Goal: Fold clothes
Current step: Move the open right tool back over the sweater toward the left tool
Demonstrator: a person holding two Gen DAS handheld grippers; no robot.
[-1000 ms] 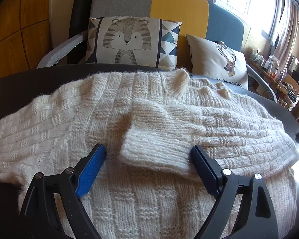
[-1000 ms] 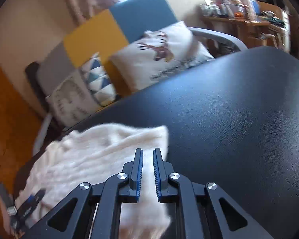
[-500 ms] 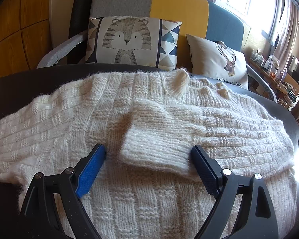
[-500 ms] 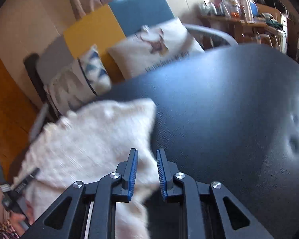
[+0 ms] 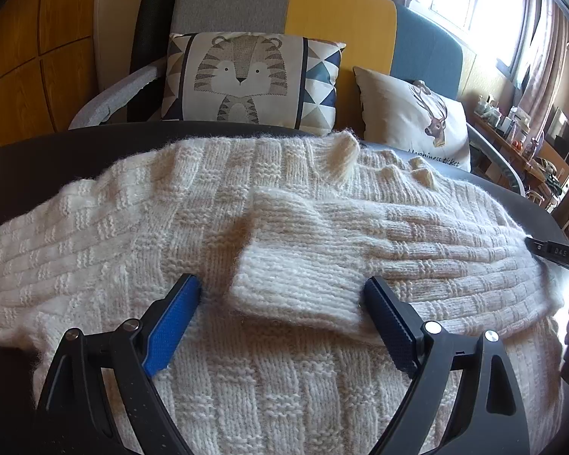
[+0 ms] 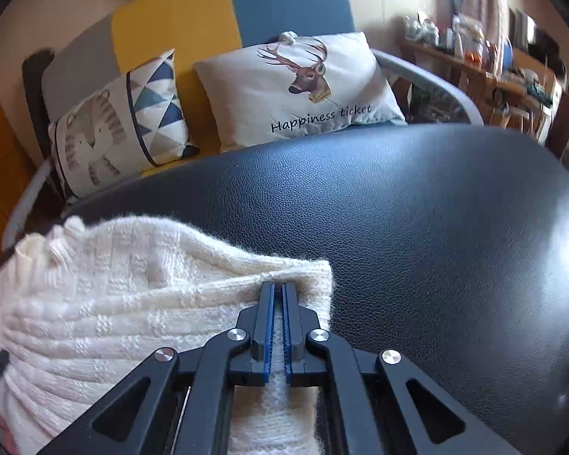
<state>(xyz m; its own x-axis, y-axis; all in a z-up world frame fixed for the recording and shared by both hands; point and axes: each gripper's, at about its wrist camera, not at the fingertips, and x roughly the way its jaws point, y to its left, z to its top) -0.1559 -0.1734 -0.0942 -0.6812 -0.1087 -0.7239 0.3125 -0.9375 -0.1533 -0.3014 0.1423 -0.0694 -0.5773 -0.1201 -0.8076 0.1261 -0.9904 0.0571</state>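
A cream knitted sweater (image 5: 216,204) lies spread on a black leather table (image 5: 38,159). Its right sleeve is folded across the chest, with the cuff (image 5: 296,284) in the middle. My left gripper (image 5: 280,299) is open, its fingers resting on the sweater either side of that cuff. My right gripper (image 6: 278,292) is shut on the sweater's right side edge (image 6: 315,276), at the fold by the shoulder. The right gripper also shows at the far right edge of the left wrist view (image 5: 557,254).
Behind the table stands a grey, yellow and blue sofa (image 5: 322,7) with a tiger cushion (image 5: 242,76) and a deer cushion (image 6: 303,87). Bare black tabletop (image 6: 436,227) stretches right of the sweater. A cluttered wooden shelf (image 6: 493,64) stands at far right.
My right gripper moved in over the sweater's right edge and shut on it. The left gripper and the folded sleeve have not moved.
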